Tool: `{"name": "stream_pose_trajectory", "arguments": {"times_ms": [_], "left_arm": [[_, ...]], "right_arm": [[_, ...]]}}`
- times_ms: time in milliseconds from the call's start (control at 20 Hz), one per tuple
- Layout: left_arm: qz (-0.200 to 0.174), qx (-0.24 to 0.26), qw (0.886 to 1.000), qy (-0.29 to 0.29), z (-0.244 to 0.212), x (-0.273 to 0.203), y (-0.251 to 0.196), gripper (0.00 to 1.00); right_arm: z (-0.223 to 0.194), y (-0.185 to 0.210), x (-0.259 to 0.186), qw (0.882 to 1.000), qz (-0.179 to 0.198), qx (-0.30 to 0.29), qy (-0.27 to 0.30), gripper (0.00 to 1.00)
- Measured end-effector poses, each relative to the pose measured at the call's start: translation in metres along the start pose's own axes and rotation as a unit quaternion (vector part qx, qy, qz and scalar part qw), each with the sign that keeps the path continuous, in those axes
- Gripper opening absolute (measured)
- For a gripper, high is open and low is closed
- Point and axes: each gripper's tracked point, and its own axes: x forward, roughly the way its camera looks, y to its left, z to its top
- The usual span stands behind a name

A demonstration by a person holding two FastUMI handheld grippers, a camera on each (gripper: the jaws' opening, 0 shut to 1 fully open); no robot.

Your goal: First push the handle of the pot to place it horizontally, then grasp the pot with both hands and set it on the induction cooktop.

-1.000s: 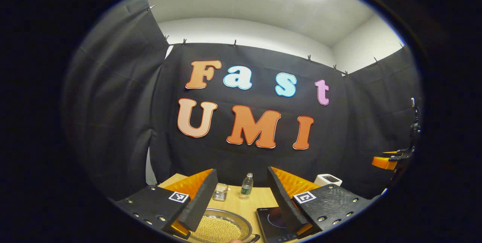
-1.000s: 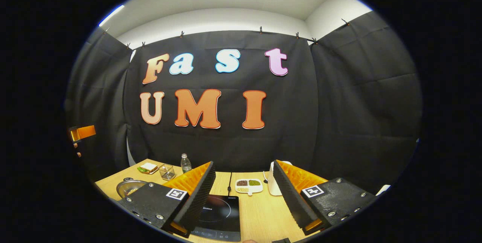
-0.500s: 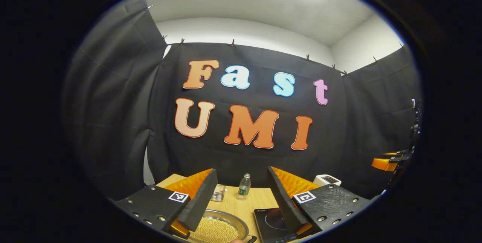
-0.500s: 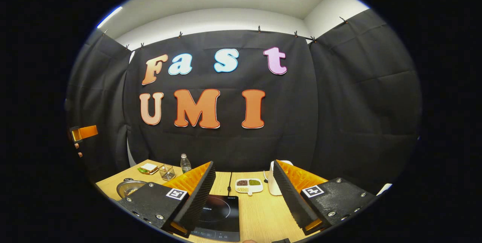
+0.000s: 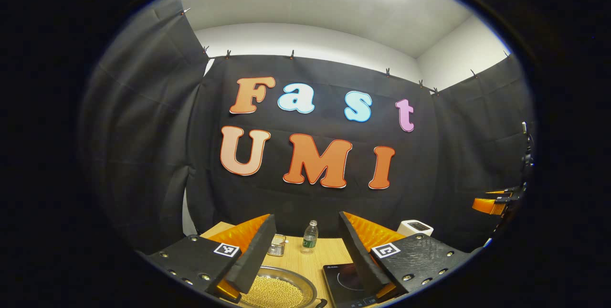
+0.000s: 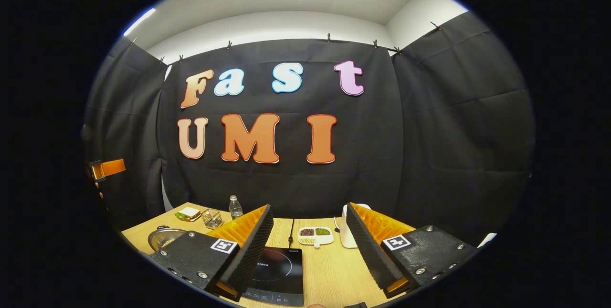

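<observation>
A steel pot [image 5: 281,290] full of small yellow beans sits on the wooden table [image 5: 310,260], low in the left gripper view, with a dark handle stub at its right rim. My left gripper [image 5: 305,250] hangs open above and behind it, holding nothing. To the pot's right lies the black induction cooktop [image 5: 344,285]. In the right gripper view the cooktop [image 6: 277,270] lies below my open right gripper [image 6: 309,246], and the pot [image 6: 162,237] shows at the far left, half hidden by the left finger.
At the back of the table stand a water bottle [image 5: 310,235], a glass container [image 5: 277,245] and a white toaster [image 5: 415,227]. The right gripper view adds a sandwich on a plate [image 6: 187,213], a divided dish of beans [image 6: 315,234] and the cooktop's cord [image 6: 290,231].
The left gripper view has shifted slightly, so the pot and cooktop sit a little lower and farther left. The right gripper view is nearly unchanged.
</observation>
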Motion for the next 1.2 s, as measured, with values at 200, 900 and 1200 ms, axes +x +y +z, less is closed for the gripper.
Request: {"name": "stream_pose_trajectory", "arguments": {"times_ms": [200, 900, 1200], "left_arm": [[-0.023, -0.009, 1.000, 0.000, -0.003, 0.000, -0.010, 0.87], [-0.049, 0.036, 0.998, 0.013, -0.010, 0.001, -0.018, 0.24], [-0.068, 0.033, 0.997, 0.013, -0.015, -0.006, -0.030, 0.02]], "right_arm": [[-0.002, 0.000, 0.000, 1.000, 0.001, 0.000, 0.003, 0.95], [-0.010, 0.001, 0.005, 1.000, 0.006, 0.000, 0.014, 0.95], [-0.011, -0.002, 0.004, 1.000, 0.003, 0.002, 0.012, 0.95]]}}
